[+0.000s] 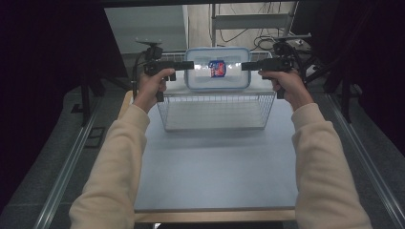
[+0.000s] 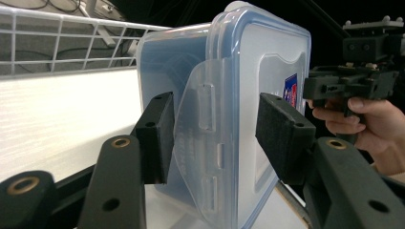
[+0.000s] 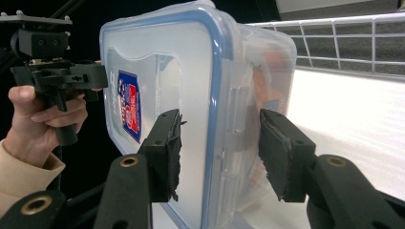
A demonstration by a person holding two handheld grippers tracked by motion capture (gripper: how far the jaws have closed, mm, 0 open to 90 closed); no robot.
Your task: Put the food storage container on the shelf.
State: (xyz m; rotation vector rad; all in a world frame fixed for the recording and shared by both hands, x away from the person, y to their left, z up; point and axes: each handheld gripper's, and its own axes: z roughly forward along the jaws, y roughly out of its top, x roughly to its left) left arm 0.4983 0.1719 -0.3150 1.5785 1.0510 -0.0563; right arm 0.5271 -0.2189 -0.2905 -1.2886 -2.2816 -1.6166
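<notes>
left claw [image 1: 190,65] gripping box [image 1: 217,82]; right claw [image 1: 245,66] gripping box; above basket [image 1: 215,112]

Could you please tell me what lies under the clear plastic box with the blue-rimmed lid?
The clear plastic box hangs over the white wire basket, whose floor looks bare in front; the part beneath the box is covered.

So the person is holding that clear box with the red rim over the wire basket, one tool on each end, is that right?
Nearly. The rim of the clear box is blue, not red; the red you noticed is part of the small sticker on its lid, as the high view shows. The rest holds: the left tool and right tool meet opposite ends of the box over the wire basket.
</notes>
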